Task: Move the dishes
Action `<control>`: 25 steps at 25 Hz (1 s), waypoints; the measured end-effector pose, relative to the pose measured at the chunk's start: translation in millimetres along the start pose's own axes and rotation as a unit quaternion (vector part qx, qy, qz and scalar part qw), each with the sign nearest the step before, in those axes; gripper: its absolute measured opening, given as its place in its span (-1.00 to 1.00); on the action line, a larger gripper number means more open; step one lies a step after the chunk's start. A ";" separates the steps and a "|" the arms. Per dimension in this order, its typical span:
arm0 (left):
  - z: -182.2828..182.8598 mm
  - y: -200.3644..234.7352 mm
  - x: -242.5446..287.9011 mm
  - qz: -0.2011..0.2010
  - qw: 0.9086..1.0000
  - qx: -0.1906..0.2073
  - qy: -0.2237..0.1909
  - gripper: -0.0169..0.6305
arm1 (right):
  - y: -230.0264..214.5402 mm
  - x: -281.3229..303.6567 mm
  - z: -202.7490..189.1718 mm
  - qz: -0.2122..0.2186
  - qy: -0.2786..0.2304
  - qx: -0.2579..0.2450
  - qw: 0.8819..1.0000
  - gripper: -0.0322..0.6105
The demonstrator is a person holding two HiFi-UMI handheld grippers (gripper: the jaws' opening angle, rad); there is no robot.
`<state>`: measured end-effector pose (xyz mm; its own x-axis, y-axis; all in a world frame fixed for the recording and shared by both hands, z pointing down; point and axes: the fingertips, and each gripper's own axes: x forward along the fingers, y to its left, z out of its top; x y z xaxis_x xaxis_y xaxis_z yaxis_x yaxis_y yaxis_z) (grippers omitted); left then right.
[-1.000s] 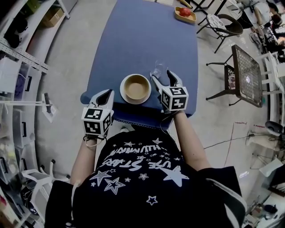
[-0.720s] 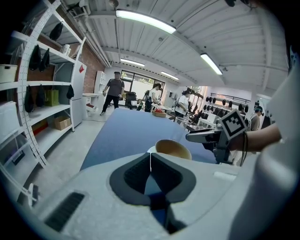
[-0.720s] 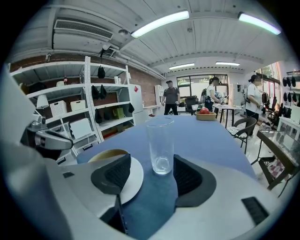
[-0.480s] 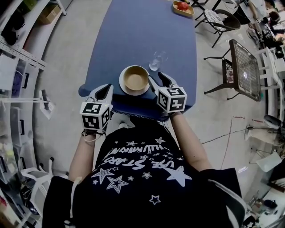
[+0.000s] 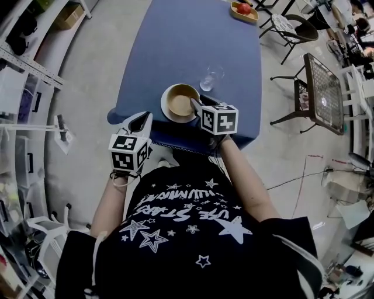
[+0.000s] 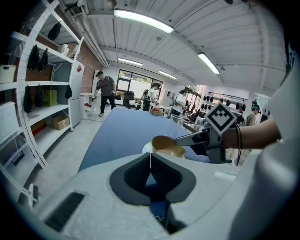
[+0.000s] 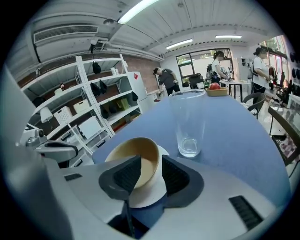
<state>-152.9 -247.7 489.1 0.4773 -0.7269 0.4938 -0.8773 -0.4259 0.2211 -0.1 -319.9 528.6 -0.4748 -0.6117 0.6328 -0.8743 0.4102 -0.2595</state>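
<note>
A tan bowl (image 5: 179,100) (image 7: 135,157) sits on a small white plate (image 5: 166,112) (image 7: 151,194) near the front edge of the blue table (image 5: 187,47). My right gripper (image 5: 196,105) (image 7: 150,171) straddles the bowl's right rim, one jaw inside and one outside. Its jaws have just been closing, and a sliver of the bowl's inner wall still shows beside the inner pad. A clear empty glass (image 5: 211,77) (image 7: 188,124) stands just behind the bowl. My left gripper (image 5: 142,120) (image 6: 150,157) hovers off the table's front left corner, its tips together and holding nothing.
A wooden tray with a red apple (image 5: 244,10) (image 7: 216,89) sits at the table's far end. Chairs (image 5: 295,32) and a metal mesh table (image 5: 322,87) stand to the right, shelving (image 5: 23,70) to the left. People stand in the background.
My right gripper has moved left onto the bowl's rim and rolled, and its jaws have narrowed around the bowl's wall. The left gripper has stayed put.
</note>
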 end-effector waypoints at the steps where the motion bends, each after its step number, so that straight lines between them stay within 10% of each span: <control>1: -0.6 0.4 -0.9 0.001 1.000 -0.001 0.000 -0.89 | -0.6 2.0 -1.7 -0.001 0.007 0.005 1.000 -0.48; 6: -2.5 3.8 -3.3 0.008 1.000 -0.003 -0.001 -0.89 | -9.2 7.7 -5.6 -0.031 0.021 0.009 0.999 -0.79; 25: 6.6 38.0 -3.4 0.049 0.998 -0.031 -0.014 -0.89 | 24.4 34.8 63.7 -0.003 -0.029 -0.015 0.999 -0.85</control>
<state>-187.5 -265.0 490.3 0.3900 -0.7787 0.4914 -0.9206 -0.3186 0.2259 -44.4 -374.3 497.8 -0.4758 -0.6524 0.5899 -0.8740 0.4257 -0.2342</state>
